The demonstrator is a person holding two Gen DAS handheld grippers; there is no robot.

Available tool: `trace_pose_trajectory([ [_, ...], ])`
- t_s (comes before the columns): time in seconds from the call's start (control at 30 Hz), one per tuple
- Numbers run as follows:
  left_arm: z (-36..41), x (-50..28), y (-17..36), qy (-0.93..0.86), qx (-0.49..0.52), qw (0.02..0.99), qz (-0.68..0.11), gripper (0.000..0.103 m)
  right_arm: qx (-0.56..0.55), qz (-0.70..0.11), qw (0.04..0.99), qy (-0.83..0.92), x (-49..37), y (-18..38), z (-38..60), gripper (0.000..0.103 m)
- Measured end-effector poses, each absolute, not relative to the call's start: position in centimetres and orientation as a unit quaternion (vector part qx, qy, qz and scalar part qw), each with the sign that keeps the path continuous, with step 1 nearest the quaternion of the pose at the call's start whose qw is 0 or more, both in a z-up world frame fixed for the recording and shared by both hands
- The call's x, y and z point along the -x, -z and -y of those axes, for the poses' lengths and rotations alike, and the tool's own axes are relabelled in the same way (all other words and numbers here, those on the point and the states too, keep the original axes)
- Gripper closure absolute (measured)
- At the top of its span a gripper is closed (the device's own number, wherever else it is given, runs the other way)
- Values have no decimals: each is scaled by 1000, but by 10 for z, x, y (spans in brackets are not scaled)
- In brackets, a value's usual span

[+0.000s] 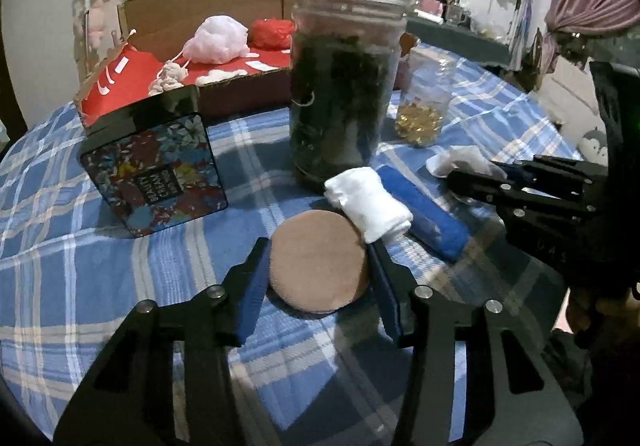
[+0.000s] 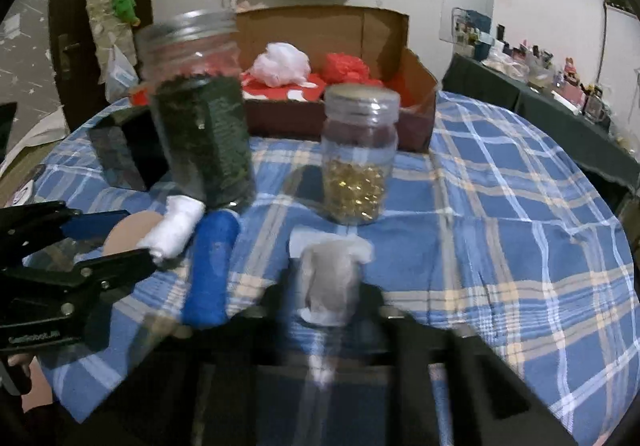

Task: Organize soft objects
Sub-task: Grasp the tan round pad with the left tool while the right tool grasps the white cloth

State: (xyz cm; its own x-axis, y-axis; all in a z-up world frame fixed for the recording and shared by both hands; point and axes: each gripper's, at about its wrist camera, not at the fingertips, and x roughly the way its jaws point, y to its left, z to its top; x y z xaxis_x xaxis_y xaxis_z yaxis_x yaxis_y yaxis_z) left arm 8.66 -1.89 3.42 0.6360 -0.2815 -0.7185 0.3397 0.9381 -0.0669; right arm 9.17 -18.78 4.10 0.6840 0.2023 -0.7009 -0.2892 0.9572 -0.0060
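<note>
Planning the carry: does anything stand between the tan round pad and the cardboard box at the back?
Yes. The tall dark-filled jar and the Beauty Cream tin stand between the tan pad, gripped in the left gripper jaws, and the cardboard box; a gap lies between them.

1. In the left wrist view, a round pad (image 1: 318,262) lies on the worktop (image 1: 100,266) between the fingers of the left tongs (image 1: 320,266).
2. A rolled cloth (image 1: 368,202) lies just behind and right of the pad, touching a rolled towel (image 1: 424,218) on its right.
3. A tall jar (image 1: 344,86) stands behind the cloth; a small jar (image 1: 424,102) stands to its right.
4. A tin (image 1: 156,162) leans left of the tall jar.
5. A cardboard box (image 1: 240,94) sits behind them, with a mesh puff (image 1: 218,40) in it.
6. The right tongs (image 2: 328,286) pinch a crumpled tissue (image 2: 332,278) in front of the small jar.
</note>
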Motion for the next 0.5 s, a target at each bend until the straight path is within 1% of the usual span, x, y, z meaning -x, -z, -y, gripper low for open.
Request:
trace_pose_trajectory([
  [0.37,10,-70,-55,170,-40,916,-362,57,27,-340,923,-176,-70,-65,184,86],
  [0.5,14,-72,-49,175,-39,911,-372,57,26,-332,923,-191,-65,-72,178,86],
])
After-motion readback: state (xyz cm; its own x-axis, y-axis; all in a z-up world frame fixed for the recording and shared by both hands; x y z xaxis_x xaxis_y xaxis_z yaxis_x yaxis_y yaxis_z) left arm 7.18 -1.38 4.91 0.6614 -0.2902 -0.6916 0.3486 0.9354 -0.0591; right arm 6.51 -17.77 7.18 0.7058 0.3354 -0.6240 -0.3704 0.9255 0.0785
